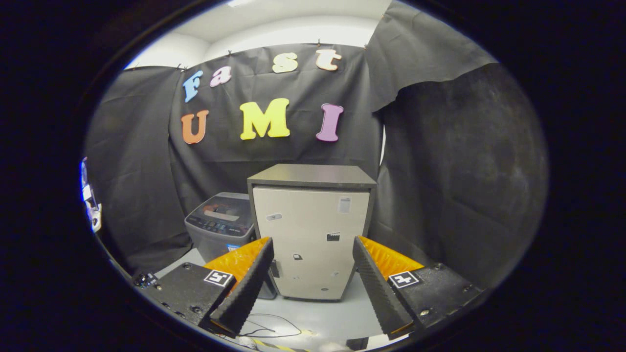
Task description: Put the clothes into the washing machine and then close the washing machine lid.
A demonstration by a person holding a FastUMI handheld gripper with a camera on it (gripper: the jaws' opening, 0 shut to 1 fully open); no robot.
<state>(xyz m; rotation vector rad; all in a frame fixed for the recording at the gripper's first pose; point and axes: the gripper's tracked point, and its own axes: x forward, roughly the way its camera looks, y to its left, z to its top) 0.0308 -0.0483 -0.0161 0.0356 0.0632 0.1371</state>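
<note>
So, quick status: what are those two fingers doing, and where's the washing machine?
Gripper open, holding nothing. Washing machine beyond the left finger, lid shut, beside a small fridge. Fridge straight ahead between the fingers. No clothes seen.

washing machine (221,222): small grey top-loader, dark control panel across the top
lid: looks down/closed, glassy dark panel with something reddish showing on it
pose: upright on the pale counter (318,318)
spot: tucked right beside the beige cabinet (313,239), beyond the left finger
clothes: can't really make them out
</note>
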